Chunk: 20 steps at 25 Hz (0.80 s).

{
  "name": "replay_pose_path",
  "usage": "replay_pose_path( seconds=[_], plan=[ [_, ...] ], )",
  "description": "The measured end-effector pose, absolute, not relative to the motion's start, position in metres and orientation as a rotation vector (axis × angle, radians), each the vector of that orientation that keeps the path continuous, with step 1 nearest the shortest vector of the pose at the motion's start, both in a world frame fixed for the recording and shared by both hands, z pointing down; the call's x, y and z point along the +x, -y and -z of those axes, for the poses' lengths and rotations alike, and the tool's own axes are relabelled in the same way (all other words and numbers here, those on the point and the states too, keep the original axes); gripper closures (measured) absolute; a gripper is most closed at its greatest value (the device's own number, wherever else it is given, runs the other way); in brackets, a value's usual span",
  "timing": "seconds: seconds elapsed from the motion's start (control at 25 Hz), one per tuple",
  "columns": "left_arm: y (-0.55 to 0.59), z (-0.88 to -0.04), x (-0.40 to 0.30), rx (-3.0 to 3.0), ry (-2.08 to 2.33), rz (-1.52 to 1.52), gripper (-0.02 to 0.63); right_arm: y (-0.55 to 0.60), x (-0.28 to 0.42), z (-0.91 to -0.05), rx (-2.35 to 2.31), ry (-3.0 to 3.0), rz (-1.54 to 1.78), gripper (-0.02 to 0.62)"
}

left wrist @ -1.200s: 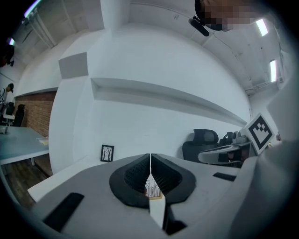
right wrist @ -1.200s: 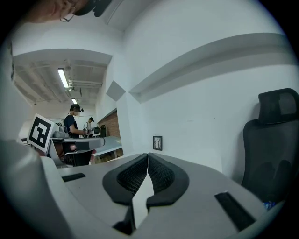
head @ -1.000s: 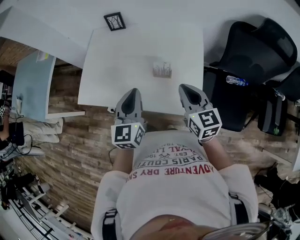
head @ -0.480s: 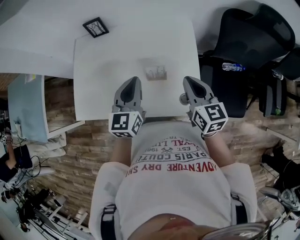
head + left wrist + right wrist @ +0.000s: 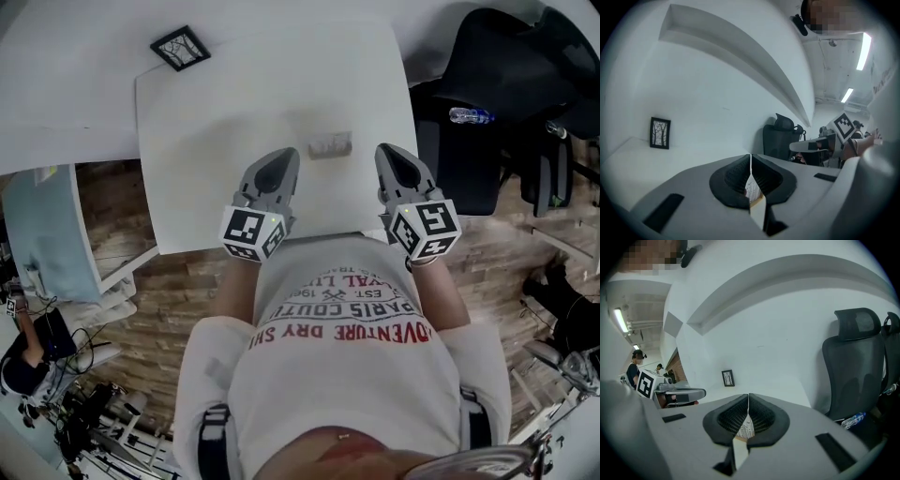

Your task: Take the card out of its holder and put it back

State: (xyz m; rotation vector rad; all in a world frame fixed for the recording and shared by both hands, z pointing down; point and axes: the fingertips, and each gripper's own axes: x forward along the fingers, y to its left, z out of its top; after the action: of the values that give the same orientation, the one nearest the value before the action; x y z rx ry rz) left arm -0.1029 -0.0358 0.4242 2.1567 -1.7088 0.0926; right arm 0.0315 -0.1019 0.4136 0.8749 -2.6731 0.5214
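Shut tight on nothing, the left hand-held gripper point(image 5: 284, 159) and the right hand-held gripper point(image 5: 390, 152) hover side by side, well apart, above the near part of the white counter point(image 5: 225, 112). Its near edge runs just under their marker cubes (right against the person's shirt), and most of its top lies bare to the left and beyond. A black chair point(image 5: 487, 122) stands just past its right edge. A small framed picture point(image 5: 179, 48) sits at the far left corner. The card point(image 5: 330, 142) stands in its holder point(image 5: 330, 154) between the two tips, slightly beyond them, touching neither.
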Motion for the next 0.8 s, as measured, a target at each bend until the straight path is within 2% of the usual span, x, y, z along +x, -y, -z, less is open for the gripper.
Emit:
replay_pose_path(
  seconds=[0.28, 0.36, 0.48, 0.8],
  plan=[
    [0.047, -0.456, -0.116, 2.255, 1.468, -0.025, 0.575, 0.096, 0.022, -0.445, 0.952, 2.568, -0.586, 0.569],
    [0.048, -0.468, -0.110, 2.318, 1.361, -0.082, 0.465, 0.093, 0.021, -0.451, 0.976, 2.540, -0.600, 0.569],
    [0.051, -0.487, -0.103, 2.408, 1.207, -0.196, 0.399, 0.092, 0.019, -0.461, 1.009, 2.505, -0.615, 0.569],
    [0.067, -0.510, -0.089, 2.500, 1.034, -0.263, 0.391, 0.084, 0.018, -0.482, 1.041, 2.427, -0.630, 0.569]
  ],
)
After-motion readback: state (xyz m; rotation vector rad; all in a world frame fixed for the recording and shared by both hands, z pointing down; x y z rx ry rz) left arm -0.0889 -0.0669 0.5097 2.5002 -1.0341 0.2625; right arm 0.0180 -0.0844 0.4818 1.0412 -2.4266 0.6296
